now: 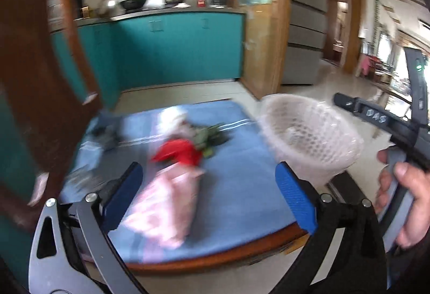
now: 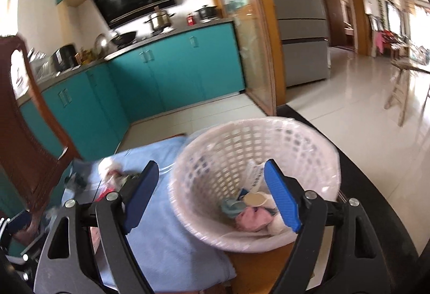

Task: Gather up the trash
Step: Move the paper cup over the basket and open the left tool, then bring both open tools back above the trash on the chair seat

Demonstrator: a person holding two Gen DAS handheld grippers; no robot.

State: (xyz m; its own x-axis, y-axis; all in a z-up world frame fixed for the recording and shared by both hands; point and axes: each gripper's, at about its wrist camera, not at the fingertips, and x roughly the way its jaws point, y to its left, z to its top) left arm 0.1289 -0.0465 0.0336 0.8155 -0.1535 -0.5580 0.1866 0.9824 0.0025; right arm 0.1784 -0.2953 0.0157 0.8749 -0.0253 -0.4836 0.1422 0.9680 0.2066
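Observation:
My left gripper (image 1: pixel 212 194) stands open over the blue cloth (image 1: pixel 242 159) on the table, nothing pressed between its blue pads (image 1: pixel 295 197). Below it lies a pink plastic bag (image 1: pixel 166 202), with a red wrapper (image 1: pixel 180 153), green leafy scraps (image 1: pixel 209 136) and a white crumpled piece (image 1: pixel 173 116) farther back. My right gripper (image 2: pixel 212 200) is open above the near rim of the white lattice basket (image 2: pixel 309 143), which holds pink, teal and white trash (image 2: pixel 252 216). The basket (image 1: pixel 311 138) stands at the table's right edge.
A dark wooden chair back (image 1: pixel 40 79) rises at the left. Dark and clear scraps (image 1: pixel 104 132) lie on the cloth's far left. A hand (image 1: pixel 411 197) grips the right tool's handle. Teal kitchen cabinets (image 2: pixel 172 71) and pale floor tiles (image 2: pixel 349 95) lie beyond.

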